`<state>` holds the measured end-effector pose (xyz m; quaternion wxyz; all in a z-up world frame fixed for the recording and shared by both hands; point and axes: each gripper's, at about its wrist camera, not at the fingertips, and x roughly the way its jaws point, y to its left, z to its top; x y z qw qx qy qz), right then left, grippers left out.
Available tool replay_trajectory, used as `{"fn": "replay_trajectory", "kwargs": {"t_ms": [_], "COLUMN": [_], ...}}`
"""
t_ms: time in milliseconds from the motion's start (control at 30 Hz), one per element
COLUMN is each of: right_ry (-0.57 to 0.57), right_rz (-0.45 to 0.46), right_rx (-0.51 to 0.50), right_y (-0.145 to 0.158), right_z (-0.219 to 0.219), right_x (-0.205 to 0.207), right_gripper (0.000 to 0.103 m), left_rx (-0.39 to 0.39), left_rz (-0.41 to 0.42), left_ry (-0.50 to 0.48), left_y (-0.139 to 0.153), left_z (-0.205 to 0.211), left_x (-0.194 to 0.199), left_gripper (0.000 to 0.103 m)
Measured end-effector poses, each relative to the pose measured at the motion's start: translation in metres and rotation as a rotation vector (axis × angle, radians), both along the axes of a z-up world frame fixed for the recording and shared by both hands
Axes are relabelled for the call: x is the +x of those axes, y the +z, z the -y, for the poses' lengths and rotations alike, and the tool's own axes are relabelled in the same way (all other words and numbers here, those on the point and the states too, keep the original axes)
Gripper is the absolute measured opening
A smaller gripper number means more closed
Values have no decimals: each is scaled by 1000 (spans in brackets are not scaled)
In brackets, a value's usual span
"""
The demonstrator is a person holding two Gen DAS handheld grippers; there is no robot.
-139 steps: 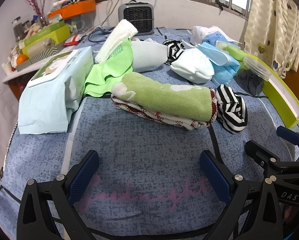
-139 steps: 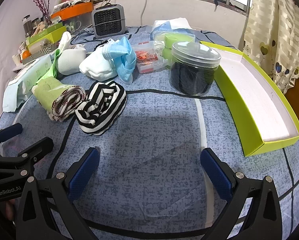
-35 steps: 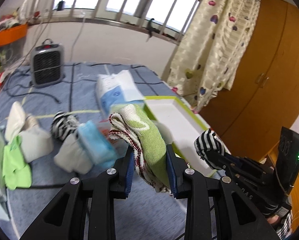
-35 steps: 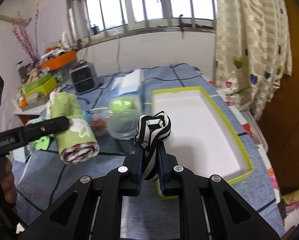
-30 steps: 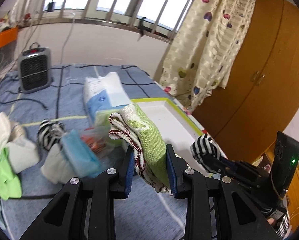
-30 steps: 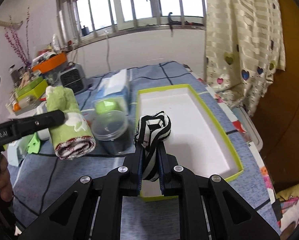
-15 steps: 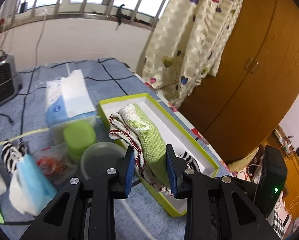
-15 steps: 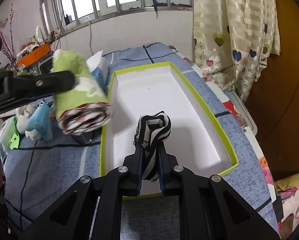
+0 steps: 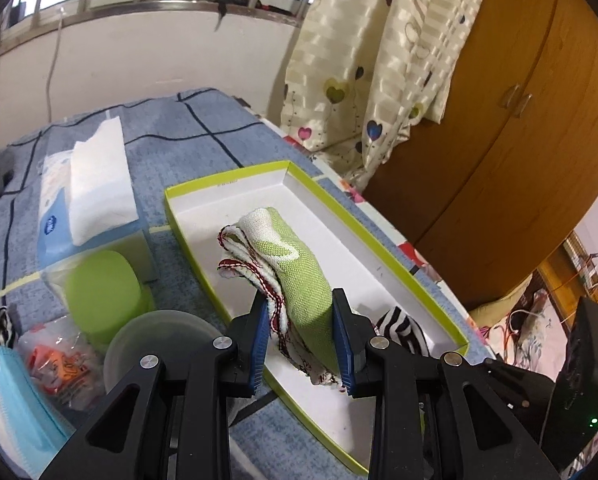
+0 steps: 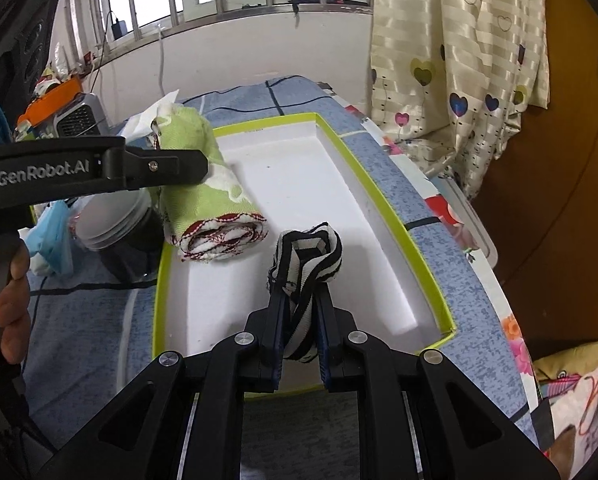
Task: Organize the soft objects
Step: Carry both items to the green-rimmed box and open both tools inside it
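Observation:
My left gripper [image 9: 301, 334] is shut on a rolled green towel with red stitching [image 9: 295, 268] and holds it over the lime-rimmed white box [image 9: 235, 178]. The towel also shows in the right wrist view [image 10: 203, 200], over the box's left side. My right gripper [image 10: 301, 344] is shut on a black-and-white striped sock ball [image 10: 305, 260] and holds it over the near end of the box [image 10: 387, 204]. The sock ball shows in the left wrist view [image 9: 399, 326] inside the box's near corner.
Left of the box stand a dark lidded jar [image 9: 159, 344], a green cup [image 9: 103, 292], a tissue pack [image 9: 87, 192], a blue face mask [image 9: 15, 400] and a bag of orange clips [image 9: 55, 360]. A curtain [image 10: 459, 60] and wooden wardrobe [image 9: 519, 120] lie beyond the table's right edge.
Both grippers have carried their loads from the table's left side to over the box and come lower. The towel and sock ball now hang within the box's outline.

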<state>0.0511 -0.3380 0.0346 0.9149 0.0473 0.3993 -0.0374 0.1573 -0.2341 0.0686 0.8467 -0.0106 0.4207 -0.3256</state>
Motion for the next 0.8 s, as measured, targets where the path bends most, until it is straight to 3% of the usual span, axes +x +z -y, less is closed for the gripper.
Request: {"fn": "replay_trajectory", "kwargs": {"t_ms": [300, 333, 400, 433, 600, 800], "right_ry": [-7, -9, -17, -17, -15, -22], "right_rz": [-6, -6, -4, -2, 8, 19], "right_rx": [-5, -8, -9, -6, -15, -20], "right_y": [-2, -2, -2, -1, 2, 6], "right_z": [-1, -1, -1, -1, -3, -6], "right_x": [3, 3, 3, 2, 0, -3], "right_gripper": [23, 27, 49, 52, 55, 59], "left_rx": [23, 25, 24, 27, 25, 27], "left_rz": [-14, -14, -14, -12, 6, 21], "left_ry": [9, 9, 10, 13, 20, 29], "left_y": [-9, -8, -8, -7, -2, 5], "left_z": [2, 2, 2, 2, -1, -7], "left_x": [5, 5, 5, 4, 1, -6], "left_gripper": [29, 30, 32, 33, 45, 50]}}
